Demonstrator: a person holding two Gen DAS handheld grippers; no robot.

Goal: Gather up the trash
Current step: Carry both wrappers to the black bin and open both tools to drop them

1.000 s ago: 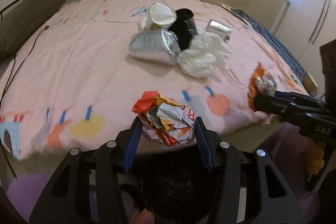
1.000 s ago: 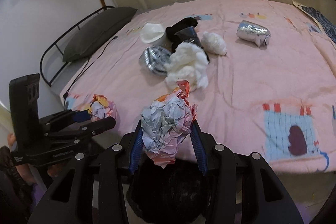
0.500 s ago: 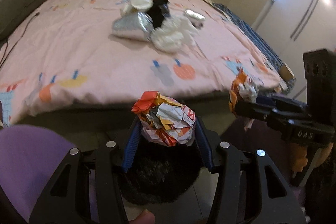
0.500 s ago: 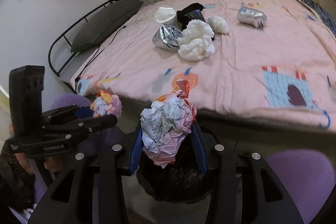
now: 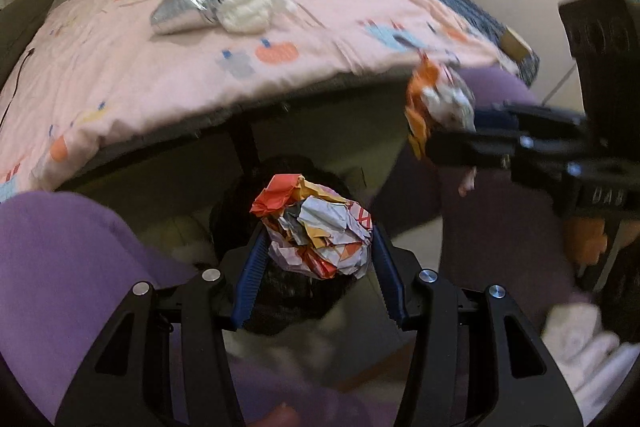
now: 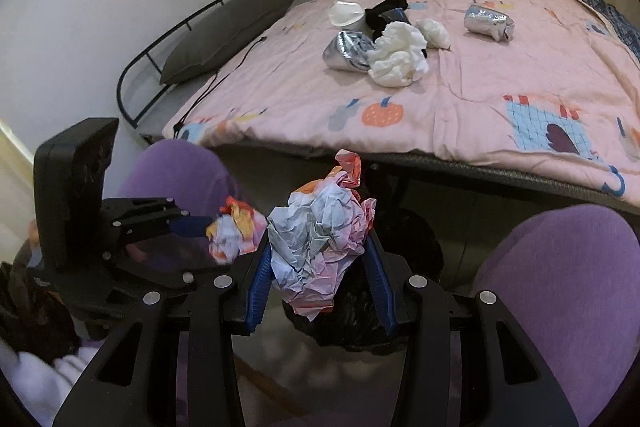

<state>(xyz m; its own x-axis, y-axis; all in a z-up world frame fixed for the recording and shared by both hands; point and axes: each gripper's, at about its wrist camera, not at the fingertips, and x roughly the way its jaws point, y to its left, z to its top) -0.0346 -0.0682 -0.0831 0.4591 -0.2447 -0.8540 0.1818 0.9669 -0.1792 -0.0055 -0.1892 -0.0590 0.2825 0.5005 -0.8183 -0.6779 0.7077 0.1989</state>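
Left wrist view: the left tool (image 5: 316, 263), low in the middle of the frame, is closed on a crumpled ball of red, yellow and white paper (image 5: 316, 227), its blue pads pressing the ball on both sides. Right behind the ball, low in the frame, sits a black bin bag (image 5: 280, 299) on the floor between the person's purple-clad knees (image 5: 72, 259). At the right edge, the right tool (image 5: 460, 131) holds a second wad of orange and white paper (image 5: 436, 103).

Right wrist view: the right tool (image 6: 318, 267) at lower centre is likewise clamped on its pale blue and pink paper wad (image 6: 320, 239), with the black bag (image 6: 404, 251) just behind and below it. The left tool (image 6: 224, 231) and its ball (image 6: 236, 231) show at lower left.

My reading is that the task is partway through. Two pieces are picked up and poised near the bag but not yet dropped in. Much remains on the pink bed (image 6: 460, 99) in the upper half of the frame: a white cup (image 6: 346, 13), a black item (image 6: 386, 13), a crushed silver wrapper (image 6: 348, 51), a big white tissue clump (image 6: 398, 53), a smaller white wad (image 6: 434, 31) and another silver wrapper (image 6: 488, 21) lying apart to the right.
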